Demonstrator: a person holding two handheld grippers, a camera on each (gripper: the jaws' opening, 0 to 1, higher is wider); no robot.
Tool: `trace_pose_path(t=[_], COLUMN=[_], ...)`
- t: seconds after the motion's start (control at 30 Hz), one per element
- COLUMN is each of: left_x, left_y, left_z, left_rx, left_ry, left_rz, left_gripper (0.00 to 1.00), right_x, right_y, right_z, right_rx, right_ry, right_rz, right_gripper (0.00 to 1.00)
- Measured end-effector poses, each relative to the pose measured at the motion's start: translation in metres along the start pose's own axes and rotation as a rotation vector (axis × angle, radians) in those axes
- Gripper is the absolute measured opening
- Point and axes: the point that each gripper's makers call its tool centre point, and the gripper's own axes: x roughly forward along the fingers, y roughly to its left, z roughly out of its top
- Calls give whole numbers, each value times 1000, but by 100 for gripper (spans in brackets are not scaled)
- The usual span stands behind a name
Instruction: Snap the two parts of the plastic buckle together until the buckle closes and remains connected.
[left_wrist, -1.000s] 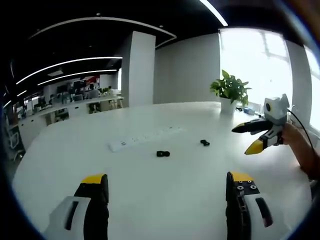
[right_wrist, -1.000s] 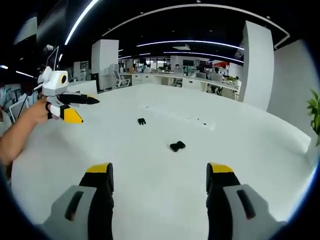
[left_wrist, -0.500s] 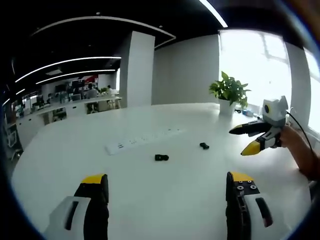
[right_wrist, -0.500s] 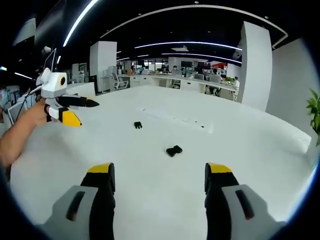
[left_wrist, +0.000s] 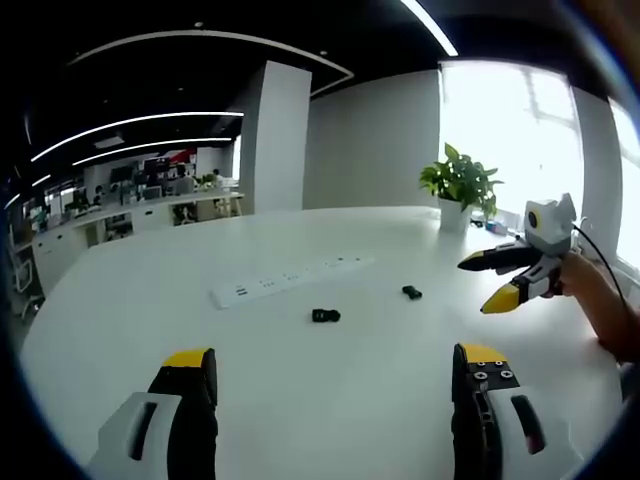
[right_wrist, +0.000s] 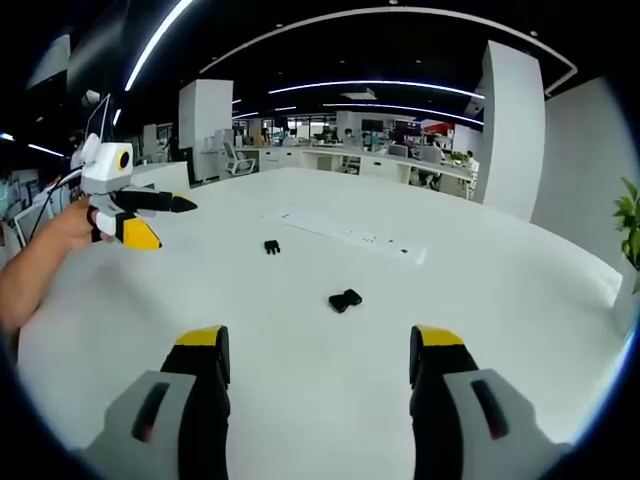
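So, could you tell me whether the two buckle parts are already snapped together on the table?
No, in the right gripper view the larger buckle part and the smaller buckle part lie apart on the white table.

Bright window (left_wrist: 520, 130) glare, sharp centre, fisheye-warped edges.

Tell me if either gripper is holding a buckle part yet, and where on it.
Nothing is held. The left gripper and right gripper are open and empty; both small black plastic buckle parts lie apart on the white table.
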Motion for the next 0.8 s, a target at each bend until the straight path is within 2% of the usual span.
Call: trace_pose_path(t=[0.43, 0.8], left_x=[6, 16], left_y=[3, 7], left_z=[-7, -11], left_rx=[15, 9], left_ry=[19, 41], left_rz=[6, -3], left_gripper=[99, 99], right_x=[9, 14], right_y=[-4, -7], right_z=[5, 0], right_rx=[-12, 6], right_ry=[-1, 11], right_rz=[-4, 0], right_gripper=[73, 72])
